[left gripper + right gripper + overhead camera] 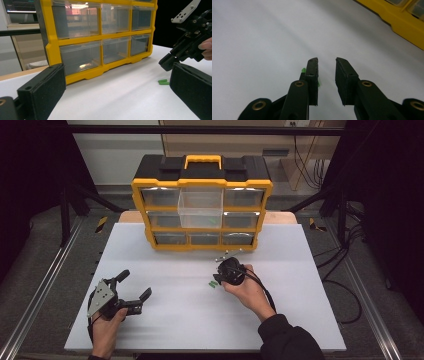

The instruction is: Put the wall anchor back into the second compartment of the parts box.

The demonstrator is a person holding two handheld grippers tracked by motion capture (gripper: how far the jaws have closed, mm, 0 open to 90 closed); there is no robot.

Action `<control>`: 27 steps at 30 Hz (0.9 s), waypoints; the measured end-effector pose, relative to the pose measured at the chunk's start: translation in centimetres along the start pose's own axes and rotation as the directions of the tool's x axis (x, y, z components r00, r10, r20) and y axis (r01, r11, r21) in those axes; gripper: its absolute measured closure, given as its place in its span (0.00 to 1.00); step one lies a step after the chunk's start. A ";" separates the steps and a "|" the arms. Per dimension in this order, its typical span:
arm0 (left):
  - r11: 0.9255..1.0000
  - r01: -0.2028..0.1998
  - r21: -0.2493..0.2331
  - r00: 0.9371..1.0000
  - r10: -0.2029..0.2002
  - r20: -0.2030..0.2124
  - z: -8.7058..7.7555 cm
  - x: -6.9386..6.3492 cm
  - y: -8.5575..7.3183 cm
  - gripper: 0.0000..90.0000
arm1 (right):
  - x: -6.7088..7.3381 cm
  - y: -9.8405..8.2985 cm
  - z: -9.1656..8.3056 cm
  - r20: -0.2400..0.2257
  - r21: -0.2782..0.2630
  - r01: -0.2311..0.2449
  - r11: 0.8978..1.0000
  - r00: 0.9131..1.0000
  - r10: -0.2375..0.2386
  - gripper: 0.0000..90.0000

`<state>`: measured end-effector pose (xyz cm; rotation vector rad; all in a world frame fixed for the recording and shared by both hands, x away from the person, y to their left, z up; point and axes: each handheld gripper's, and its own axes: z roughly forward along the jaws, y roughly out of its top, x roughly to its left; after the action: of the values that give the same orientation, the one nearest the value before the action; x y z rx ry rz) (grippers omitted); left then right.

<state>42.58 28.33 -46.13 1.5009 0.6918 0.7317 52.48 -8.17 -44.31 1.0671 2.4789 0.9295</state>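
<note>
Green plastic pieces (214, 283), two short rod-like bits, lie side by side on the white tabletop (165, 330), well in front of the yellow drawer organizer (202, 182) and a little toward its right half. We see them again in the left gripper view, low and right of the organizer's bottom corner.

Our right gripper (218, 276) points down just beside them. In the right gripper view its jaws stand a narrow gap apart with nothing between them; a sliver of green peeks out on the outer side of one jaw, so the pieces sit beside the gap, not in it. Nothing is held.

Our left gripper (134, 290) rests well apart, out in front of the organizer's left end, jaws spread wide and empty.

One clear drawer (201, 209) in the organizer's middle column stands pulled out, with something green inside.

We judge the pieces to be very light, stiff and smooth, so they would skid or roll away from a jaw that nudges them. The sound hold is across the short width of one piece, near its middle, with the jaws straddling it and the tips down on the tabletop before they close.
</note>
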 end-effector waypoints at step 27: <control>1.000 -0.014 0.008 1.000 0.013 0.002 0.1 -0.1 0.0 0.00 | 0.9 -0.3 1.4 -0.017 0.076 0.024 0.997 1.000 -0.022 0.85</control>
<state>42.60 28.14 -46.14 1.5144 0.6840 0.7382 52.39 -7.04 -45.54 1.0562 2.5529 0.8463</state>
